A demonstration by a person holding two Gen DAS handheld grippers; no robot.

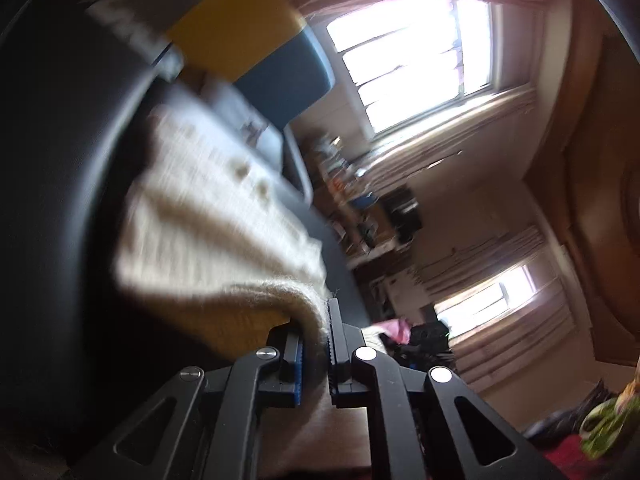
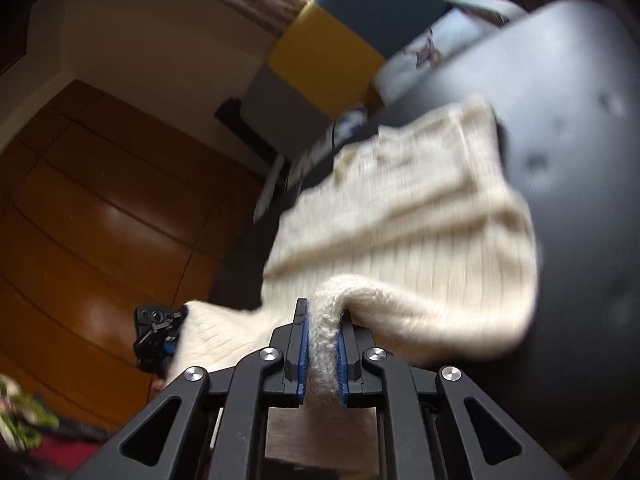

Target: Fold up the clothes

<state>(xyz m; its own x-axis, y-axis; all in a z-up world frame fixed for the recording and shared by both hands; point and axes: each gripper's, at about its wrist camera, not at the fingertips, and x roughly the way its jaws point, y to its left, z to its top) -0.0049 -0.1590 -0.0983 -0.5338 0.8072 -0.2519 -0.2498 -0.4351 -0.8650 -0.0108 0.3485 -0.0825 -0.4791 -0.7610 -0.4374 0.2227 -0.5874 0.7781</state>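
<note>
Left tongs (image 1: 316, 344) are pinched on an edge of the cream knit garment (image 1: 208, 232); right tongs (image 2: 323, 344) are clamped on another edge. The garment is held aloft between them, draped against a dark rounded surface (image 2: 580, 160). Both edges are best kept level and taut. Writing is blurred, unreadable.

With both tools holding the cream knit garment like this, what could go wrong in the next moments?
1. The left tool pinches only a thin edge of the cream knit garment, so that edge may slip out.
2. The right tool clamps a thick rolled hem, and pulling the two apart might stretch the loose knit.
3. Both views are motion-blurred; moving this fast, the garment may land wrinkled on the dark surface.
</note>
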